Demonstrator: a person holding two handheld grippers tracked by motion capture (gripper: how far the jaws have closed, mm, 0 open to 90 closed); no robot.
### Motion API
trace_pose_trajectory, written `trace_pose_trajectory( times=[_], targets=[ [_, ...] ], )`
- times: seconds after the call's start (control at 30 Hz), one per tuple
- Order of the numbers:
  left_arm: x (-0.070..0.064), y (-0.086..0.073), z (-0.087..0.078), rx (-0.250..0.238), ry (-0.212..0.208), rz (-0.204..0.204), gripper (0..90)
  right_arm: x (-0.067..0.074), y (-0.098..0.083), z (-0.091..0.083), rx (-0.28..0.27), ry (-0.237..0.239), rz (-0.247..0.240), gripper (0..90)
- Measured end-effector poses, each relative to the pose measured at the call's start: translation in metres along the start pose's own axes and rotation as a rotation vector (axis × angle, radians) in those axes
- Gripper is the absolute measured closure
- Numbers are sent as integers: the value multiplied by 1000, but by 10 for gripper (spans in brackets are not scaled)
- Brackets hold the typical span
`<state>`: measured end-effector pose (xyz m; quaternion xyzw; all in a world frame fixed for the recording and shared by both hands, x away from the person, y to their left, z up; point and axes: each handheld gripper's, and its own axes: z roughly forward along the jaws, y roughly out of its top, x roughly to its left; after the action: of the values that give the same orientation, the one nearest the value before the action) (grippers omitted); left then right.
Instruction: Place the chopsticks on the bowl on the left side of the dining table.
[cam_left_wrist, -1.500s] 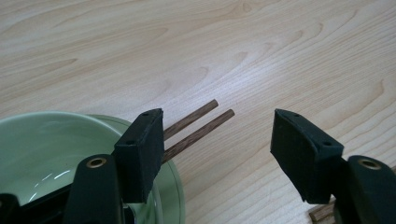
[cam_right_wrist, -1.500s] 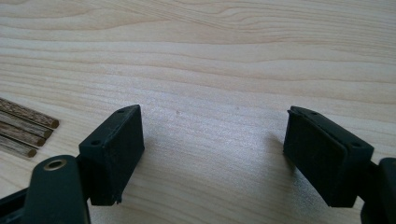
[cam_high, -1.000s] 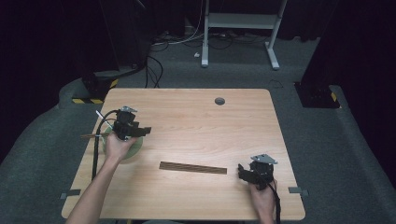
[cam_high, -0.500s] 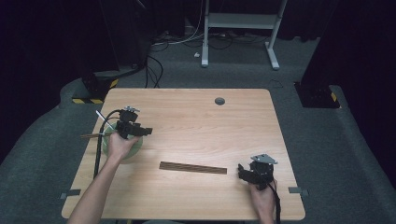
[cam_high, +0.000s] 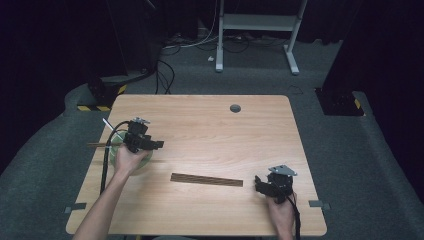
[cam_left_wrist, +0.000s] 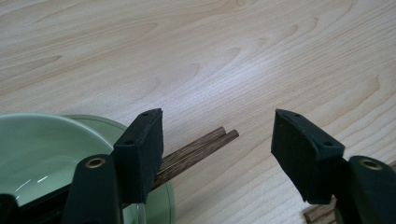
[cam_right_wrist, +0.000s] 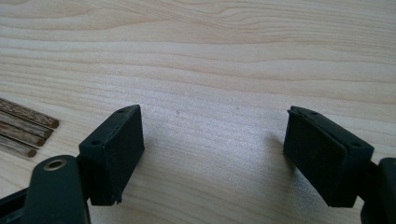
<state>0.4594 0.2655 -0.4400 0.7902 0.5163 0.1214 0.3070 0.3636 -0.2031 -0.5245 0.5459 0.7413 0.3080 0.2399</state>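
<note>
Two tongs are shown with jaws set wide and nothing pressed between the pads. Since a second ago almost nothing has shifted: the left gripper (cam_high: 150, 145) is kept over the green bowl (cam_left_wrist: 42, 149), where two chopsticks (cam_left_wrist: 196, 149) rest across the rim. The right gripper (cam_high: 261, 184) waits beside the remaining sticks (cam_high: 206, 179) on the table (cam_high: 210, 125); fetching these is judged the next step.

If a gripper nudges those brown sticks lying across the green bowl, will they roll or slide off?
The sticks look round and thin, so probably they roll easily. They seem to rest on the bowl rim, likely sliding off its smooth glaze.
</note>
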Motion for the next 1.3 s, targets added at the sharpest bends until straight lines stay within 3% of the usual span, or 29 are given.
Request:
trace_pose_trajectory(
  times=[0.23,0.33,0.4,0.47,0.53,0.6,0.63,0.7,0.73,0.77,0.87,0.97,1.03,1.07,1.17,1.3],
  targets=[
    [-3,-4,-6,-21,4,9,340,0,0,0,0,0,1,196],
    [-6,-5,-12,-56,-1,13,336,0,0,0,0,1,0,196],
    [-15,-11,-27,-139,-7,27,335,0,0,0,0,1,0,196],
    [-18,-16,-32,-161,-12,30,335,0,0,0,0,1,0,196],
    [-25,-34,-42,-207,-19,28,336,0,0,0,0,0,0,196],
    [-27,-41,-44,-223,-20,27,337,0,0,0,0,1,0,196],
    [-32,-57,-48,-253,-25,21,338,0,0,0,0,0,0,197],
    [-37,-73,-48,-272,-30,13,338,0,0,0,0,0,0,196],
    [-37,-73,-48,-272,-30,13,339,0,0,0,0,1,0,196],
    [-42,-87,-45,-275,-10,17,339,0,0,0,0,1,0,196],
    [-45,-98,-39,-268,-2,20,338,0,0,0,0,1,0,196],
    [-48,-114,-25,-242,43,34,337,0,0,0,0,0,0,197],
    [-48,-116,-21,-237,59,34,335,0,0,0,0,0,0,197],
    [-48,-120,-15,-220,97,46,335,0,0,0,0,0,0,197],
    [-47,-125,-6,-201,143,56,335,0,0,0,0,0,0,197],
    [-43,-130,3,-179,180,50,330,0,0,0,0,0,0,197]
  ],
)
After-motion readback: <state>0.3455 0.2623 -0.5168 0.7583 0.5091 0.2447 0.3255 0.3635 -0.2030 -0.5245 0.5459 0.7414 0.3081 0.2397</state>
